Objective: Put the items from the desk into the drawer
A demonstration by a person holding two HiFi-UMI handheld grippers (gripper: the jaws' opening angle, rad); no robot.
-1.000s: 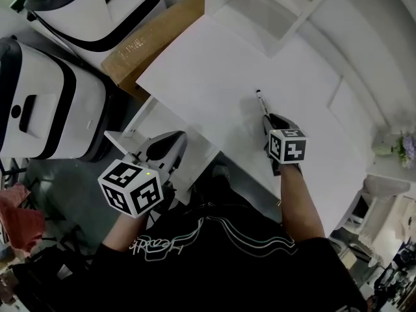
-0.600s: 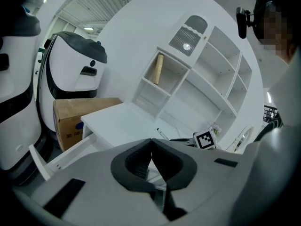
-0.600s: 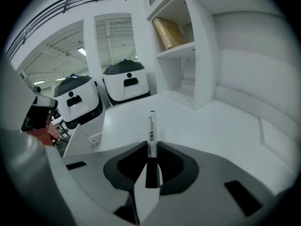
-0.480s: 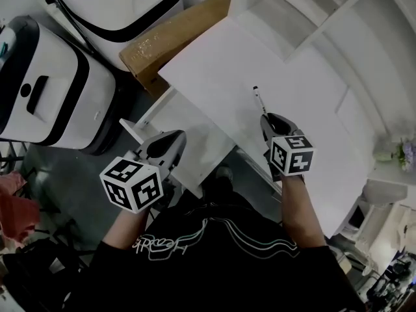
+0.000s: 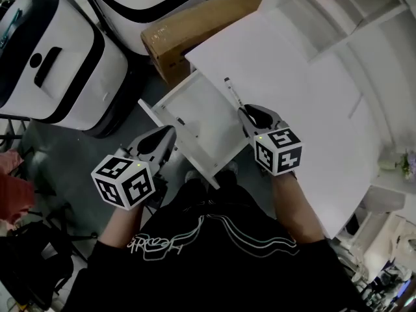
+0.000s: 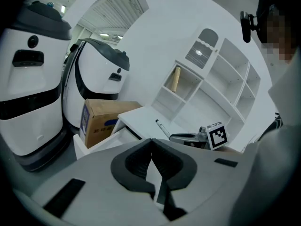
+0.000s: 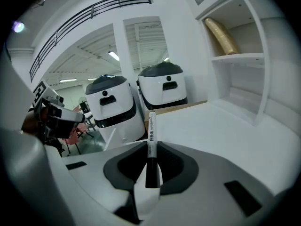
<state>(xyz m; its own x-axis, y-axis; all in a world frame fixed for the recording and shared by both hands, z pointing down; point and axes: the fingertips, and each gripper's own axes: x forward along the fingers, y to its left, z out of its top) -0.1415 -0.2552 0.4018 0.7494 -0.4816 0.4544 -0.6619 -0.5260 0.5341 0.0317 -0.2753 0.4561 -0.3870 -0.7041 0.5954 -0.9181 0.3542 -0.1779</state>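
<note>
In the right gripper view my right gripper (image 7: 151,147) is shut on a marker (image 7: 151,133) with a white barrel and a black end. Its white end sticks out forward past the jaws. In the head view the marker (image 5: 232,93) hangs about where the open white drawer (image 5: 195,127) meets the desk's (image 5: 292,90) front edge, with the right gripper (image 5: 244,112) behind it. My left gripper (image 5: 170,131) is near the drawer's front left side. Its tips (image 6: 151,140) meet with nothing between them. The left gripper view also shows the marker (image 6: 162,127).
A brown cardboard box (image 5: 195,26) stands on the floor beside the desk. Two large white and black machines (image 5: 52,64) stand to its left. White shelving (image 5: 338,5) rises at the back of the desk, with a tan roll (image 7: 223,34) in one compartment.
My right gripper has carried the marker left, from over the desk top to the drawer's edge. The left gripper has shifted beside the drawer's front, and more of the drawer shows.
</note>
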